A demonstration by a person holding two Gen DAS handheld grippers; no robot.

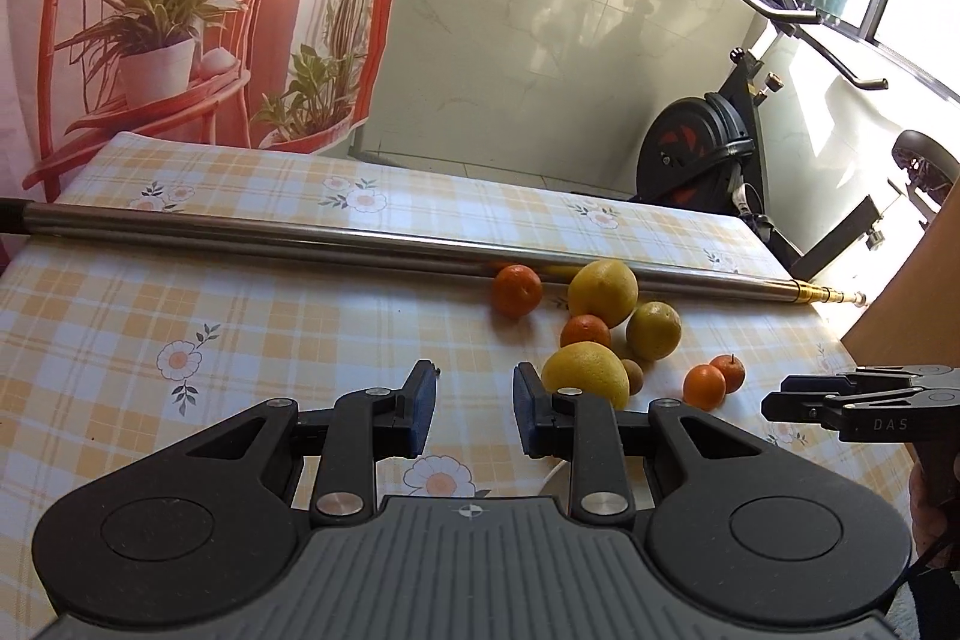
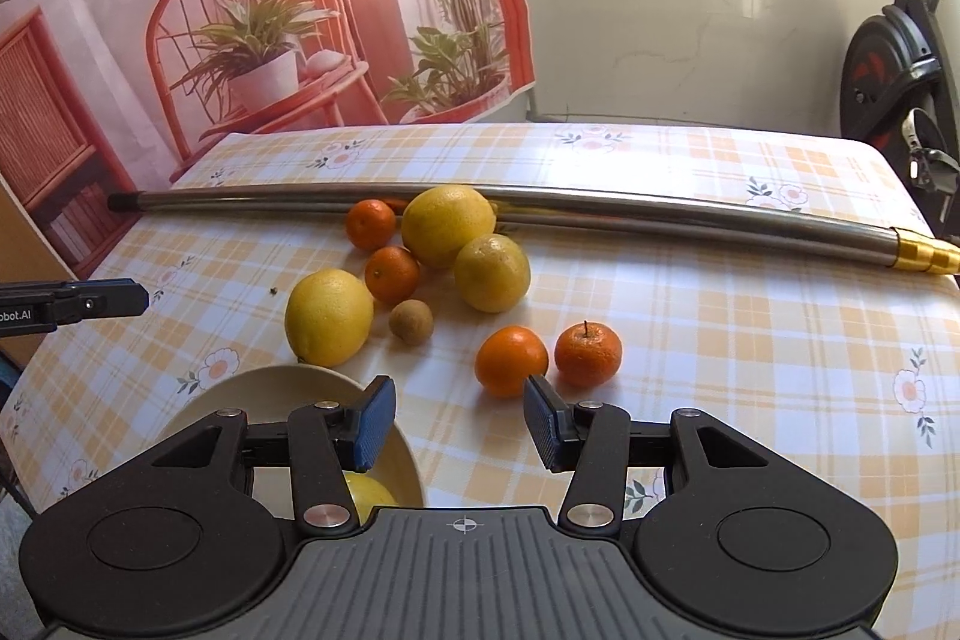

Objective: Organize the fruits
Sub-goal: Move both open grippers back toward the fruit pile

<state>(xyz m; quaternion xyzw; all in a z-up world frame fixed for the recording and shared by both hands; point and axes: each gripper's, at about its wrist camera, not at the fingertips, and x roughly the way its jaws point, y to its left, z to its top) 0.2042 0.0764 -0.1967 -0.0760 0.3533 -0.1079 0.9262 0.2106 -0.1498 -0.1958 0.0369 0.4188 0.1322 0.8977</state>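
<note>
Fruit in bowl: only R wrist cam shows it.

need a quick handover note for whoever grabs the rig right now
Left claw: open, empty, over the tablecloth beside the fruit.
Right claw: open, empty, just short of the nearest orange.
Bowl: near edge, under the right claw, one yellow fruit inside.
On the cloth in front of the metal pole: three large yellow citrus, four small oranges, one small brown fruit.
Done: one fruit appears bowled. Left: the other eight.
</note>
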